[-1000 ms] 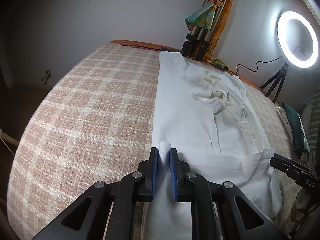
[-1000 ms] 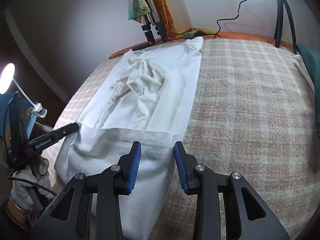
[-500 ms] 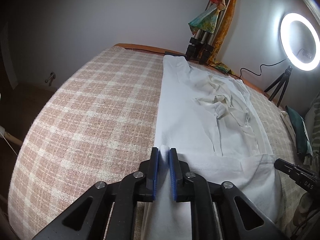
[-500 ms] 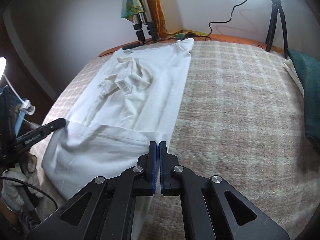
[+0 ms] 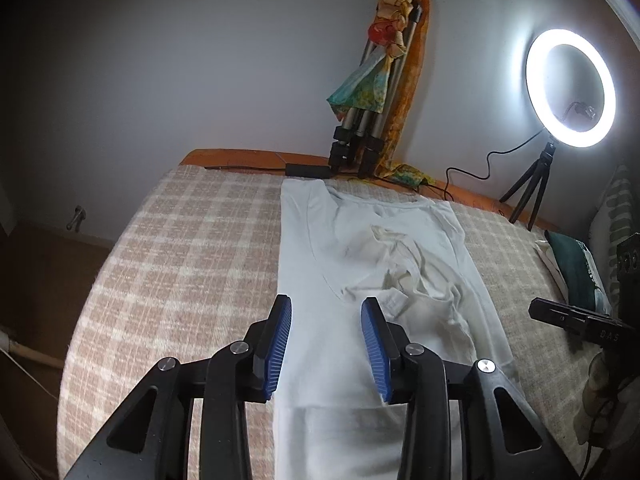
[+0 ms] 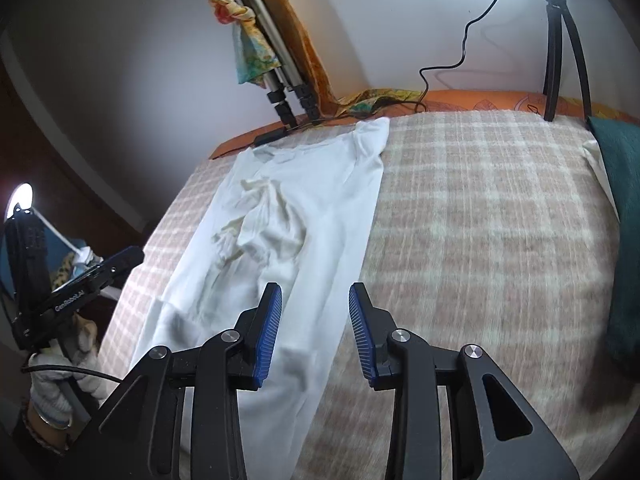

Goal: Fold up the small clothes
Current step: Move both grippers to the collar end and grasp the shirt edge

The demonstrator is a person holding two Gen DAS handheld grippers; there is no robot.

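Bed: one, under a pink-and-cream plaid blanket (image 6: 480,216); from the right wrist view, bare plaid runs wide from 12 to 4 o'clock.
Shirt: one white shirt (image 5: 320,264), lying lengthwise on the blanket, its long sides straight, a crumpled bunch in the middle; it reaches toward the far bed edge at 12 o'clock.
Left-side room: in the left wrist view, a bare plaid strip from 9 to 11 o'clock, ending at the bed's rounded drop-off.
Ring light: one (image 5: 570,88), lit, on a small stand at 2 o'clock.
Tripod: one folded tripod (image 6: 276,76) leaning on the wall at 12 o'clock, scarves draped on it.
Pillow: one green pillow (image 6: 620,184) at the bed's 3 o'clock edge.
Left gripper (image 5: 326,344): fingers spread apart, empty, above the shirt's near part.
Right gripper (image 6: 314,330): fingers spread apart, empty, straddling the shirt's right edge.
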